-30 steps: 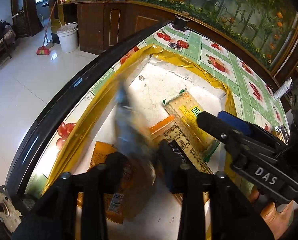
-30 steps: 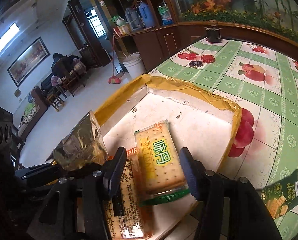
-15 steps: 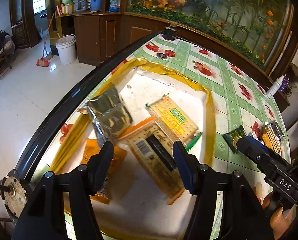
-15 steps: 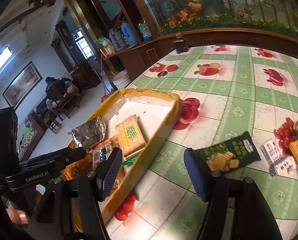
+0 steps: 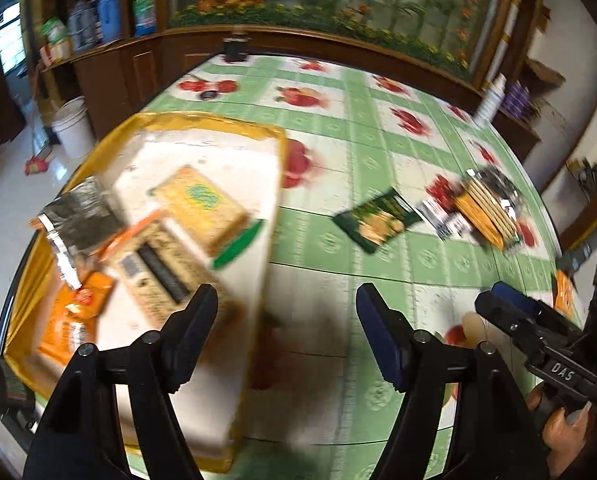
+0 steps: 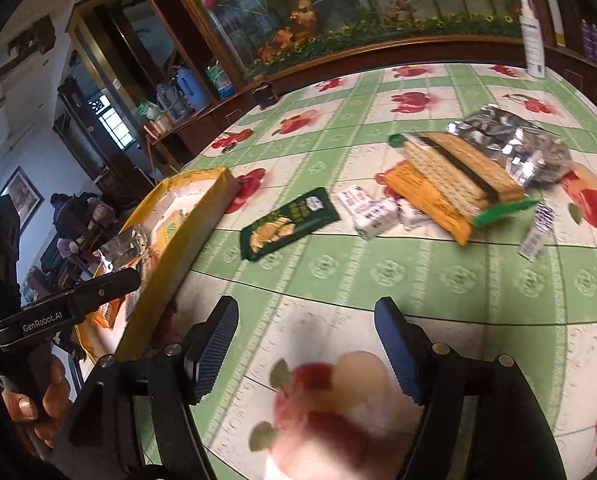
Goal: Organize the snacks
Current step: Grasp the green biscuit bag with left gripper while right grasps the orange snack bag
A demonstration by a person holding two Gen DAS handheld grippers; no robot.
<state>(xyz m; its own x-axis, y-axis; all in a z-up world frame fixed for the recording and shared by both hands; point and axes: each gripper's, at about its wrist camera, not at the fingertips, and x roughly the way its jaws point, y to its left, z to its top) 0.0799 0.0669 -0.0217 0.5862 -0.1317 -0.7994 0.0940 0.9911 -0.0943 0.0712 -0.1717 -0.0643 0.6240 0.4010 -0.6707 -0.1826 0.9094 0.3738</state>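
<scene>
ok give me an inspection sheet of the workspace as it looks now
surface: table under a green checked cloth with fruit prints
job's things: yellow-rimmed tray at the table edge holds a silver pouch, two cracker packs and an orange packet; on the cloth lie a dark green packet, small white sachets, a cracker pack on an orange packet, and a silver bag
clutter: white bottle at the far edge
grippers: left claw open, empty; right claw open, empty
cables: nothing seen
surroundings: wooden cabinets, flower mural, white bucket on the floor
</scene>
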